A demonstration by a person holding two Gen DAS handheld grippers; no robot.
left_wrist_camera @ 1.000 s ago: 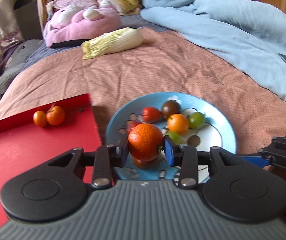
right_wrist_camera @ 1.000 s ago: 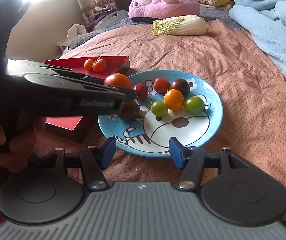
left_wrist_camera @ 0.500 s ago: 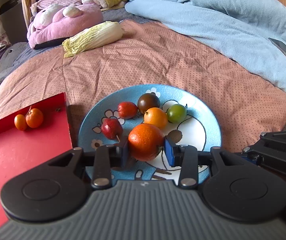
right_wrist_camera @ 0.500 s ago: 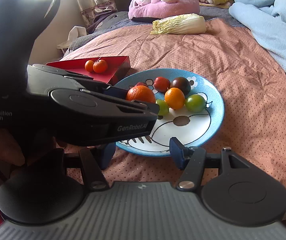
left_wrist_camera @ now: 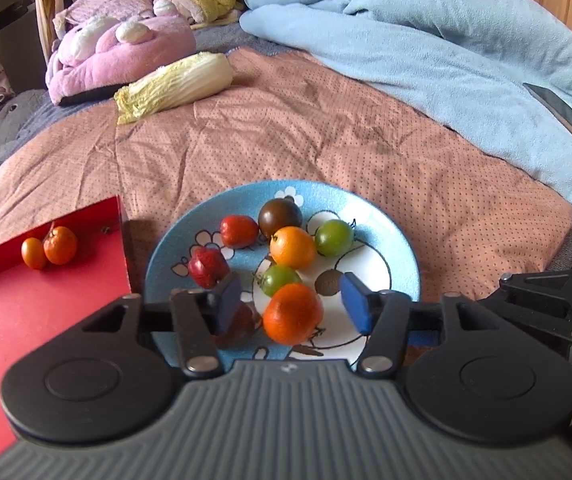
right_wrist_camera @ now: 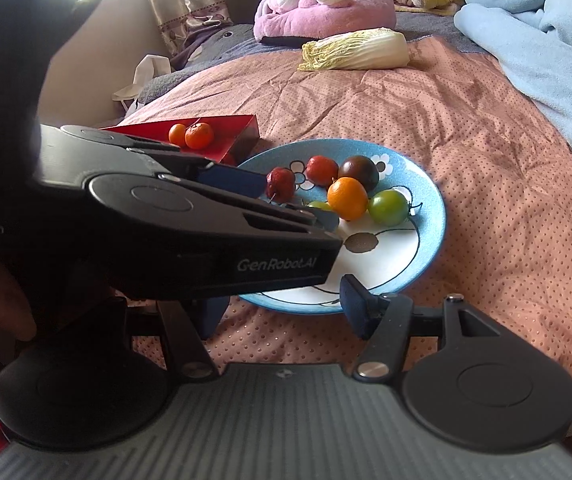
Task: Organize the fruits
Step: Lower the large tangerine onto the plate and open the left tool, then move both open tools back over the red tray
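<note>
My left gripper (left_wrist_camera: 292, 302) hovers low over the near part of the blue cartoon plate (left_wrist_camera: 402, 264), its jaws opening. A large orange fruit (left_wrist_camera: 292, 314) lies on the plate between the blue pads (left_wrist_camera: 356, 304), which stand clear of it. Beyond it sit two green tomatoes (left_wrist_camera: 280, 279), an orange one (left_wrist_camera: 292, 246), a dark one (left_wrist_camera: 280, 216) and two red fruits (left_wrist_camera: 239, 231). A red tray (left_wrist_camera: 46, 320) at left holds two small oranges (left_wrist_camera: 60, 245). My right gripper (right_wrist_camera: 282, 308) is open and empty at the plate's (right_wrist_camera: 434, 216) near rim, partly hidden by the left tool's black housing (right_wrist_camera: 190, 236).
The plate and tray rest on a pink dotted bedspread (left_wrist_camera: 286, 140). Farther back lie a napa cabbage (left_wrist_camera: 174, 86), a pink plush cushion (left_wrist_camera: 118, 52) and a heaped blue blanket (left_wrist_camera: 446, 52) with a phone (left_wrist_camera: 562, 114) on it.
My left gripper carried the large orange fruit rightward over the plate, then opened and let it go; it now lies on the plate. The right gripper stayed put.
</note>
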